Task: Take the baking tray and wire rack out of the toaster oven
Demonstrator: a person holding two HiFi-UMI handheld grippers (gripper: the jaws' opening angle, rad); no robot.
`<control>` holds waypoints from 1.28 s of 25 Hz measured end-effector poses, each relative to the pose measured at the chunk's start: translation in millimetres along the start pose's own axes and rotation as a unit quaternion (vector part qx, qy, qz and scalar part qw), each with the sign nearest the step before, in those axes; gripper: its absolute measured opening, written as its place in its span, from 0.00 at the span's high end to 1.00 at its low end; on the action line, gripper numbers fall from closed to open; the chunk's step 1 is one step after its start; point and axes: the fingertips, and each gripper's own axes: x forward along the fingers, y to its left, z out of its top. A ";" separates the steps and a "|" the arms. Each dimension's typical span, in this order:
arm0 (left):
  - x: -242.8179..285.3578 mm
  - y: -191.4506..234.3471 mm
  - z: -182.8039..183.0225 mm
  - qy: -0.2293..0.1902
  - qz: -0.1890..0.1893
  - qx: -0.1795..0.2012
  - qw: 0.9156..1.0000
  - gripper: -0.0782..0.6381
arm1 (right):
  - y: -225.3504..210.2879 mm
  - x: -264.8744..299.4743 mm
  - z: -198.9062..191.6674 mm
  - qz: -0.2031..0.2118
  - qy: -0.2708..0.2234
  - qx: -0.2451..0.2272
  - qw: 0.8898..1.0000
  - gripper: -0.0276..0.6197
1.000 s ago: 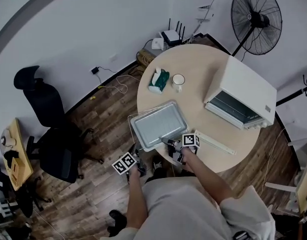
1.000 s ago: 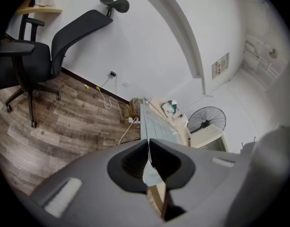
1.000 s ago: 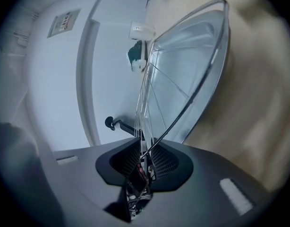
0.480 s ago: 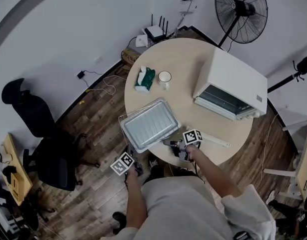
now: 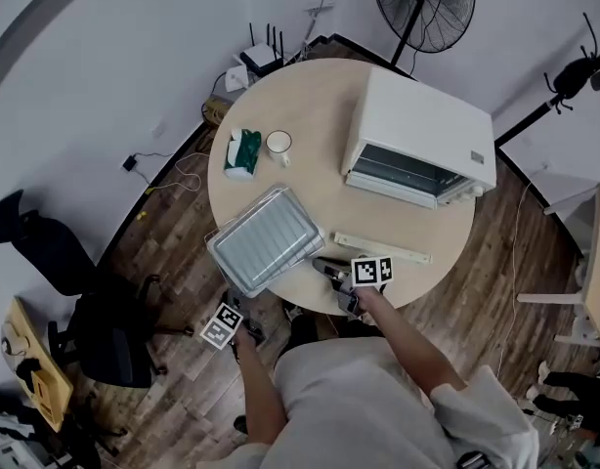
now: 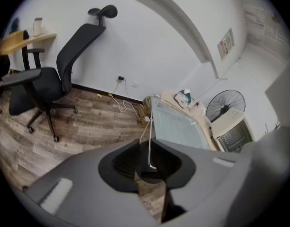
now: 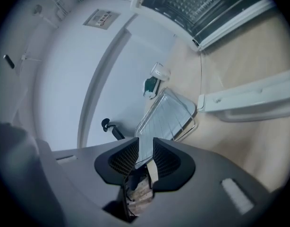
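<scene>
A: Grey metal first: our baking tray lies on the wire rack at the near left edge of the tabletop, with one corner of the pair hanging past that edge. Both are well apart from the toaster oven at the far right edge.

B: So we judge the taking out done, and the step in hand is letting go?

A: We think so. The jaws of our left gripper have just been opening. They stand slightly apart, with a thin wire of the rack between them, and they don't seem to clamp it. The jaws of our right gripper have also just been opening. They are spread, and the tray's near corner stands in the gap without the pads pressing on it.

B: What does the next move call for?

A: We should draw both grippers straight back off the wire and the rim, so that nothing snags. A snag could tip the overhanging corner to the floor.

B: Is anything in the way?

A: A white bar lies just beyond the right gripper, between it and the oven. The cup and green tissue pack sit clear at the far left edge.
</scene>
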 end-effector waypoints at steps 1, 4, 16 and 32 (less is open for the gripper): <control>-3.6 -1.8 4.1 -0.008 0.013 0.019 1.000 0.79 | -3.0 -7.0 2.8 -0.009 -0.009 -0.011 1.000 0.85; -11.2 -31.4 19.4 -0.032 0.022 0.100 0.994 0.79 | -12.1 -29.8 17.3 -0.033 -0.051 -0.028 0.998 0.85; -0.5 -288.1 -63.6 0.015 -0.180 0.314 0.932 0.79 | -39.9 -147.4 65.0 -0.160 -0.159 -0.141 0.964 0.85; -21.8 -395.0 -171.9 0.060 -0.252 0.393 0.882 0.80 | -64.6 -247.9 66.5 -0.235 -0.229 -0.183 0.927 0.90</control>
